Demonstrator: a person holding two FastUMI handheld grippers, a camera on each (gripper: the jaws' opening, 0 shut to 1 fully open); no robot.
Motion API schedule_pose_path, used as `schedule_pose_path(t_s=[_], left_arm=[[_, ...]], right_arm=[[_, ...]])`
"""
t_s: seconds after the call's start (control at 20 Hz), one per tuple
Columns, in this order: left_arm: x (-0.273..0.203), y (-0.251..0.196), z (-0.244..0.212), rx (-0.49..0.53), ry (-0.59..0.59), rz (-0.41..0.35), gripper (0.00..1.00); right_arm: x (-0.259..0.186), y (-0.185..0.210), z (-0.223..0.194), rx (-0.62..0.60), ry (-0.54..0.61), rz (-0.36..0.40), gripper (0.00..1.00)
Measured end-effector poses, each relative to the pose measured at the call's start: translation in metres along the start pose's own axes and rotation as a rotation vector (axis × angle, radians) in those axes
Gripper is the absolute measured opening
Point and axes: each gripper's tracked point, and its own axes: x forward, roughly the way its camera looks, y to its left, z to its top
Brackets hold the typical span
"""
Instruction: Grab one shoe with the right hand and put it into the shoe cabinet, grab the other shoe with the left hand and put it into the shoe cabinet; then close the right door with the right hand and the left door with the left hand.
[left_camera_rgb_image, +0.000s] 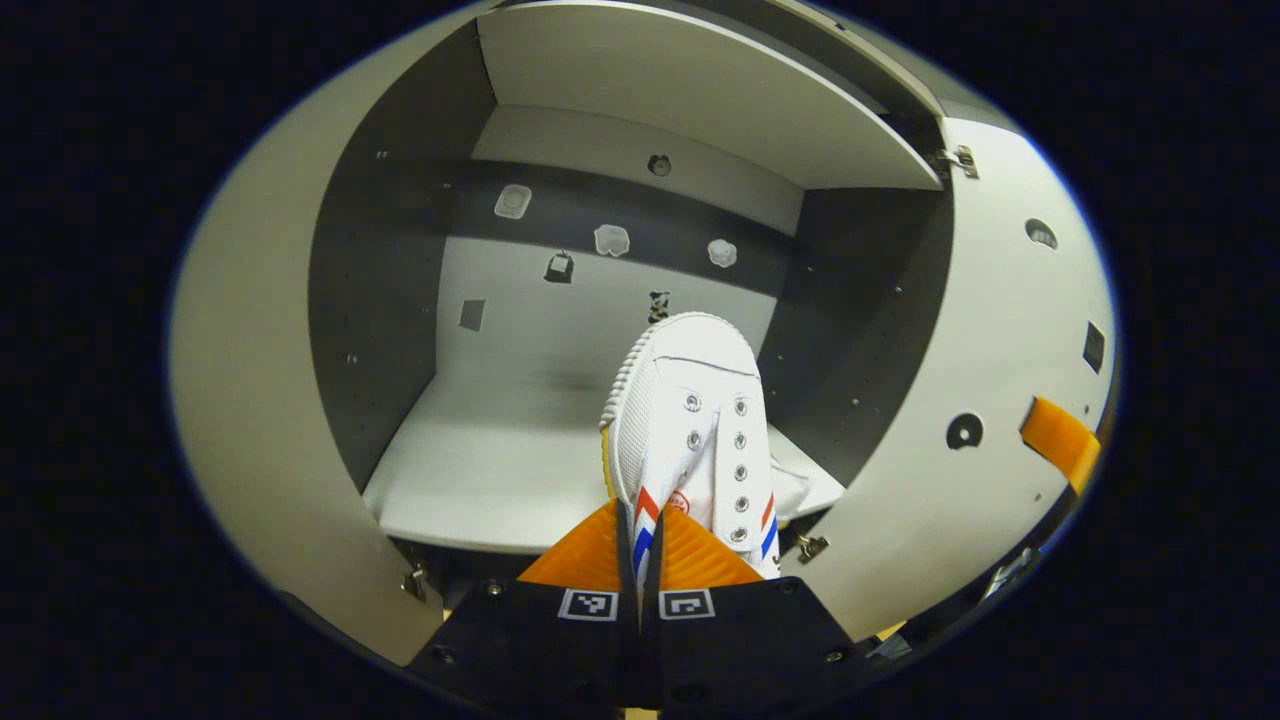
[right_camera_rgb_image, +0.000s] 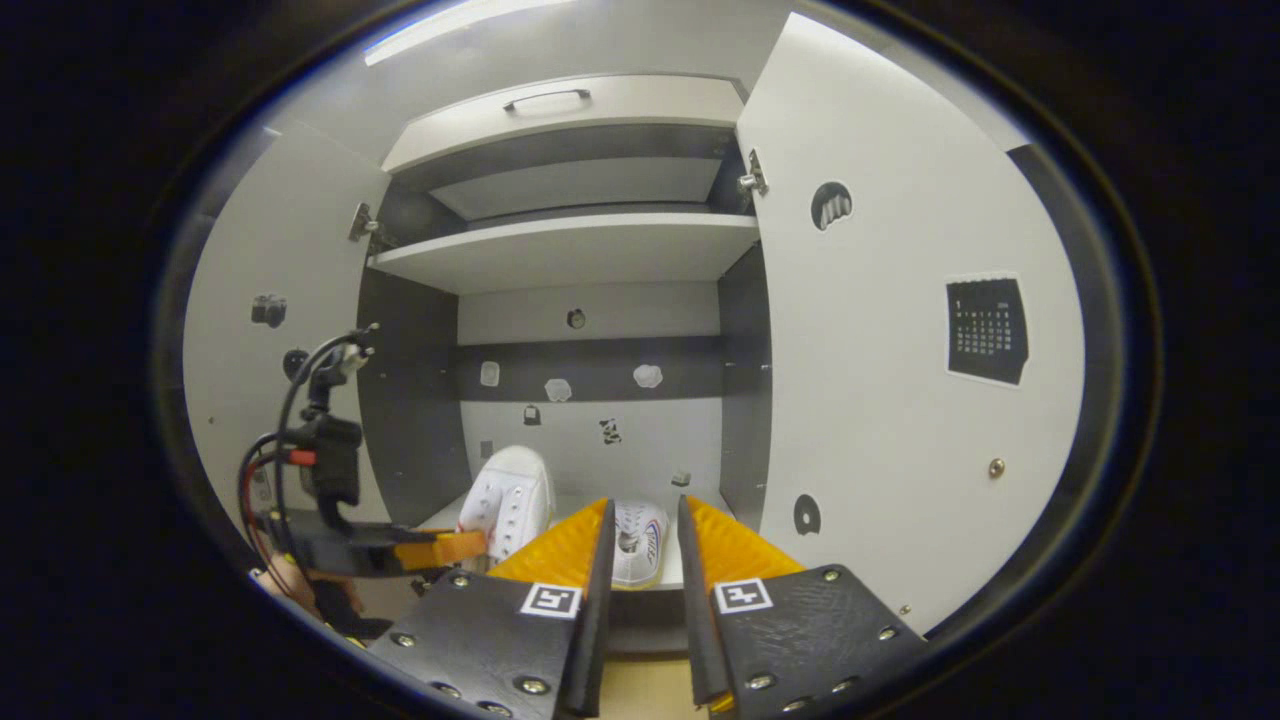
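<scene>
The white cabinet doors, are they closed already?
No, both white cabinet doors stand open, with two white canvas shoes visible on the shelf.

Your right claw stands parted before the cabinet; one shoe lies at 12 o'clock, another shoe at 10, held by the left claw.

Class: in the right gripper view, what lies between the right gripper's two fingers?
A white shoe resting on the cabinet shelf shows in the gap of the open right gripper, farther off and not held. The other shoe stands to its left.
</scene>
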Motion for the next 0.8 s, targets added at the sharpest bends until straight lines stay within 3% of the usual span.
schedule_pose_path(t_s=[0.3, 0.8], left_arm=[[0.062, 0.035, 0.025, 0.043, 0.005, 0.079, 0.0], [0.105, 0.063, -0.003, 0.023, 0.125, 0.134, 0.0]], right_arm=[[0.001, 0.008, -0.005, -0.003, 0.016, 0.015, 0.34], [0.004, 0.01, -0.004, 0.003, 0.015, 0.007, 0.34]])
